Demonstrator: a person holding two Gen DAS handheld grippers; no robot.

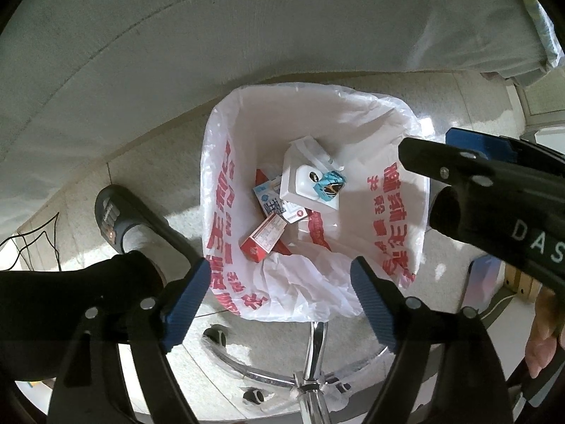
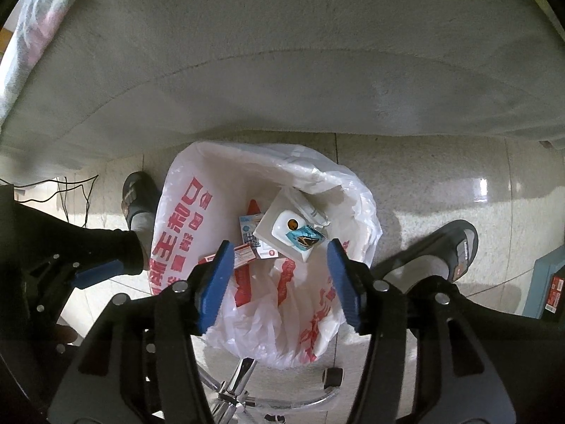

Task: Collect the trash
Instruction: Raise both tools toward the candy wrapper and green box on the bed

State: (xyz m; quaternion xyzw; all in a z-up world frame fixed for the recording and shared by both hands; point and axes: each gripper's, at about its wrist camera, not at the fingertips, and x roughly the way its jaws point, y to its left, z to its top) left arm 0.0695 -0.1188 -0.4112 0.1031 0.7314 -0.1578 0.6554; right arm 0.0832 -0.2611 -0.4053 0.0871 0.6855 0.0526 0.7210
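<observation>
A white trash bag (image 1: 226, 190) printed with red Chinese characters is seen below both grippers, standing on the tiled floor (image 2: 423, 176). Inside it lie a red-and-white carton (image 1: 263, 243), a blue-and-white carton (image 1: 270, 201) and a white box (image 1: 310, 183) with a blue wrapper (image 1: 330, 185) on it — their small print cannot be read. The left gripper (image 1: 280, 293) and the right gripper (image 2: 280, 275) are held above the bag with jaws spread apart, nothing between them. The letters "DAS" are read on the right gripper's body.

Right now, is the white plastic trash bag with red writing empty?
No, the white plastic trash bag with red writing holds a red and white carton, a white tray and a small blue wrapper.
</observation>
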